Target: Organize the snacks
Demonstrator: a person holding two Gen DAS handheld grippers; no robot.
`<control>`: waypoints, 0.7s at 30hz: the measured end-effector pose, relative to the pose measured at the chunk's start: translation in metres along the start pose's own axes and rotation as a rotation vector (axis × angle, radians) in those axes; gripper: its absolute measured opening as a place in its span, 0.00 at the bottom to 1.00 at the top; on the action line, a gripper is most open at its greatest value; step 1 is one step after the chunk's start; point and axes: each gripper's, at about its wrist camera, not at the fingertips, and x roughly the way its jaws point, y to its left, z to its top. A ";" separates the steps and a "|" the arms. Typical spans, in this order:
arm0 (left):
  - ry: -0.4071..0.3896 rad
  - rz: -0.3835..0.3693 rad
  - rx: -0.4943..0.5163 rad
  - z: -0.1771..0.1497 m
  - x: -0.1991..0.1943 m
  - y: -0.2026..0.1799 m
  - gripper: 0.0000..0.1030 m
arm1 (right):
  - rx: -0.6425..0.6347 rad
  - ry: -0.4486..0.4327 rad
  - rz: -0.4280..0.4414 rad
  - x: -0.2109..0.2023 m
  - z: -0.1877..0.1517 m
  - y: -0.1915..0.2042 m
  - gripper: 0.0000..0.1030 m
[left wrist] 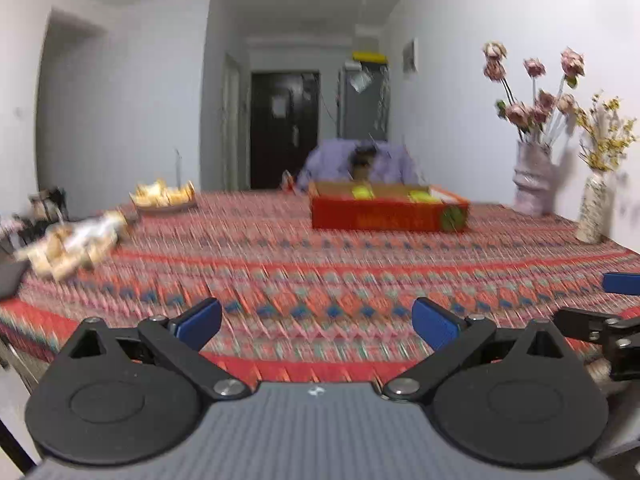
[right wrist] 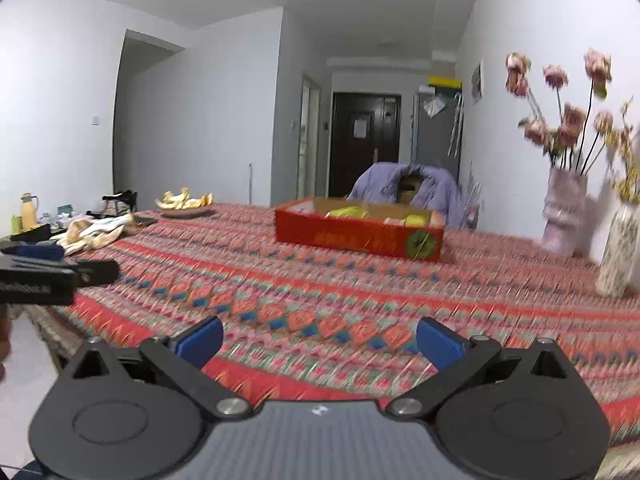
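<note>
A shallow red cardboard box [left wrist: 388,216] [right wrist: 356,234] sits far back on the patterned table and holds yellow-green snack packs [left wrist: 362,192] [right wrist: 348,212]. A loose pile of pale wrapped snacks [left wrist: 72,244] [right wrist: 94,232] lies at the table's left edge. My left gripper [left wrist: 316,322] hovers open over the near edge with nothing between its blue pads. My right gripper [right wrist: 320,340] is likewise open and empty, to the right of the left one. The left gripper's side [right wrist: 44,276] shows in the right wrist view.
A plate of yellow-orange food [left wrist: 164,198] [right wrist: 184,204] stands at the back left. Two vases of dried flowers [left wrist: 534,176] [right wrist: 562,216] stand along the right wall. A chair draped in purple cloth [right wrist: 408,192] is behind the table. The red patterned tablecloth [left wrist: 320,272] covers the table.
</note>
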 end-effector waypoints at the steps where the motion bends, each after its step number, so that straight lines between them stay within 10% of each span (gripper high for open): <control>1: 0.017 -0.008 -0.006 -0.003 0.000 0.001 1.00 | -0.009 0.010 0.003 0.000 -0.003 0.003 1.00; 21: 0.019 -0.006 -0.009 -0.004 0.001 0.000 1.00 | 0.060 0.007 -0.033 0.001 -0.005 -0.007 1.00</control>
